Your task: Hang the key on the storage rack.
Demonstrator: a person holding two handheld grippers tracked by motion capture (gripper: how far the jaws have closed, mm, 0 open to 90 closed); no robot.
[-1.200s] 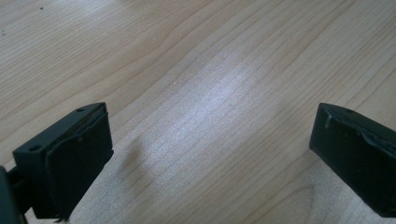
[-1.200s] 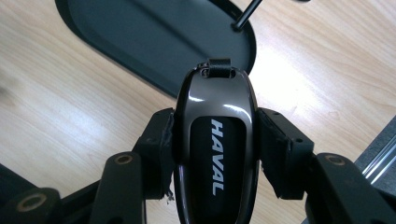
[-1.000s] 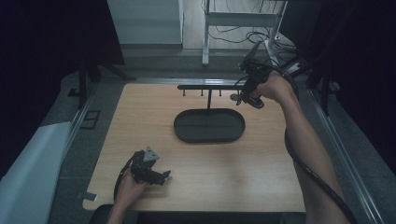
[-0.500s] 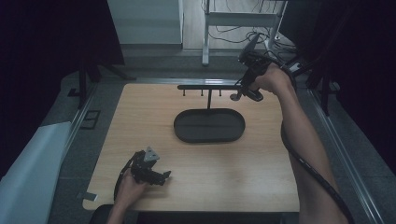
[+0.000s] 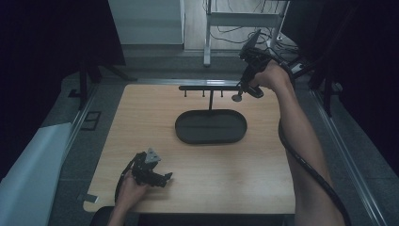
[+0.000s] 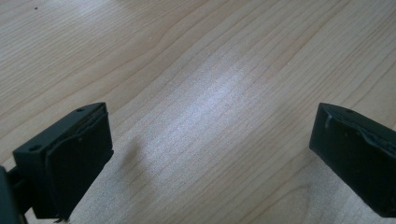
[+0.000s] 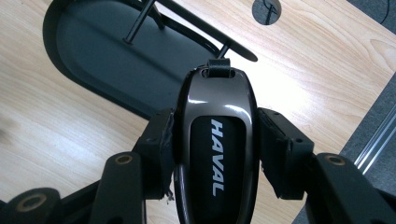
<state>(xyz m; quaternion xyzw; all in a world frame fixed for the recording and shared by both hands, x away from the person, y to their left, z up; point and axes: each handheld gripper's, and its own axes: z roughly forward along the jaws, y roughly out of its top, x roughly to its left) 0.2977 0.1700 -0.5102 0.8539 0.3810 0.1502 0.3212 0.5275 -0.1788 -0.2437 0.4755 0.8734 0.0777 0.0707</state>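
High view, worktop: pale wood worktop under dim light, dark room around it, cables on the floor beyond its far edge.
Stand: black oval tray base sits mid-worktop, toward the far side; a thin post rises from it to a horizontal black bar with short pegs hanging down.
Right claw: right claw held up at the far right, just past the right end of the bar, the person's arm stretched out along the right side of the worktop, cable trailing back along it.
Right gripper view, grip: right claw is clamped on a glossy dark key fob lettered HAVAL, a pad pressed against each flank.
Key fob position: held above the worktop, its strap loop end pointing at the tip of the bar; whether loop and peg touch, cannot tell.
Hole: round cable hole in the worktop beyond the bar.
Left claw: left claw rests low at the near left of the worktop, hand around it.
Left gripper view, state: left claw has its jaws wide apart, bare wood grain between them.
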